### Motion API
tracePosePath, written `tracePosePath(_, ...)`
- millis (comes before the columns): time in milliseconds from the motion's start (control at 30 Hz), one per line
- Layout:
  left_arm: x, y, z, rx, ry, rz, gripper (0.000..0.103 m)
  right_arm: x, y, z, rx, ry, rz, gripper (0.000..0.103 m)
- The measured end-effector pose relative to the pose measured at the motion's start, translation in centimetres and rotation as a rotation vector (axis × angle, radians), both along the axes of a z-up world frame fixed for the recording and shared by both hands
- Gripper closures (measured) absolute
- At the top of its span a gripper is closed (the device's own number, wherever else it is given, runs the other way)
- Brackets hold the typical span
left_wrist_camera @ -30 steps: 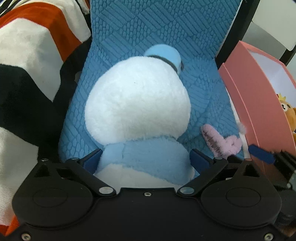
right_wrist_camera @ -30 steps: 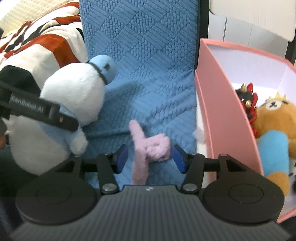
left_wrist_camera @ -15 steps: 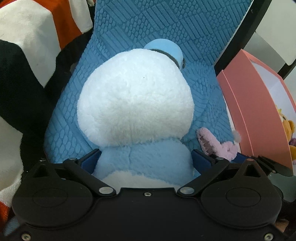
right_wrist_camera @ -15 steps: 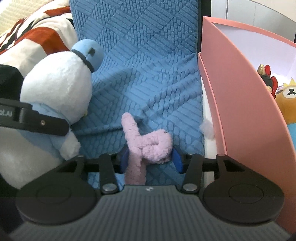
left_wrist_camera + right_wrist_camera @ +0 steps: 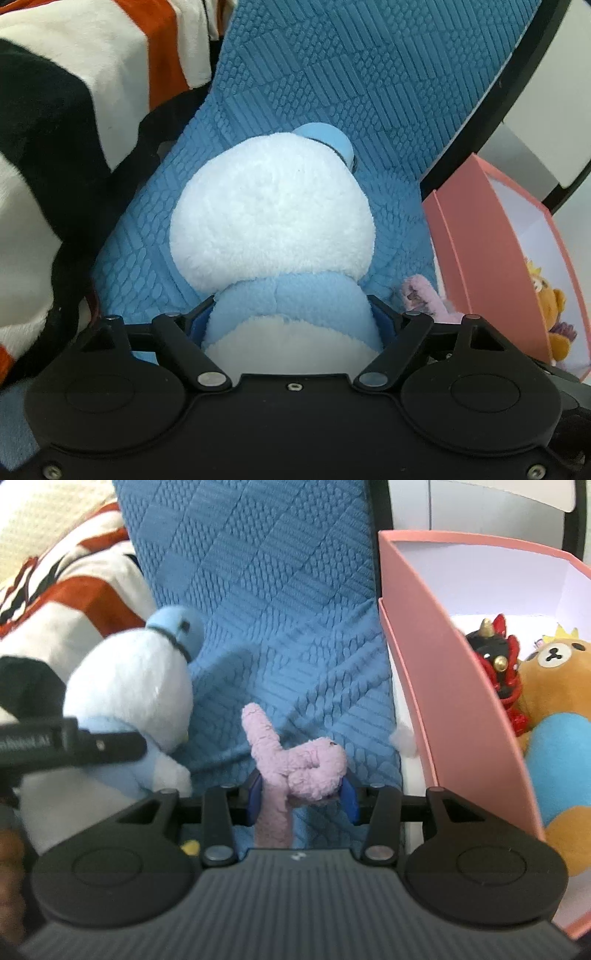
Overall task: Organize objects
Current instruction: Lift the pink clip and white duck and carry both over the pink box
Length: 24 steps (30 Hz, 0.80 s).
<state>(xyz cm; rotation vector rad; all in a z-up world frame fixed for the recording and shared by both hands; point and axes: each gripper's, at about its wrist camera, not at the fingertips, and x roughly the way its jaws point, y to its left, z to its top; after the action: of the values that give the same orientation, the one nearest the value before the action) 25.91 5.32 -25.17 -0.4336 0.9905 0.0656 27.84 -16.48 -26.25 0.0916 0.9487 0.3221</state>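
Blue mat [image 5: 369, 92]: both grippers newly clamped.

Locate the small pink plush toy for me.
In the right wrist view the pink plush toy sits low at centre on the blue quilted cover, between the right gripper pads, beside the pink box.

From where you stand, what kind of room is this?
Probably a living room or bedroom corner: a blue quilted cushion, a striped fleece blanket, and a pink box holding plush toys.
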Motion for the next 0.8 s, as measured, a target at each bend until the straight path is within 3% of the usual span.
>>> tracePosePath(600, -3.0, -1.9, 5.1, -0.030, -0.096, 0.026, 0.024, -2.3, -2.4, 6.2, 0.055, -0.037, -0.014, 0.057)
tracePosePath(800, -4.4, -3.2, 6.9, -0.078, -0.122, 0.045, 0.024, -3.5, -3.8, 8.8, 0.062, -0.068, -0.007, 0.057)
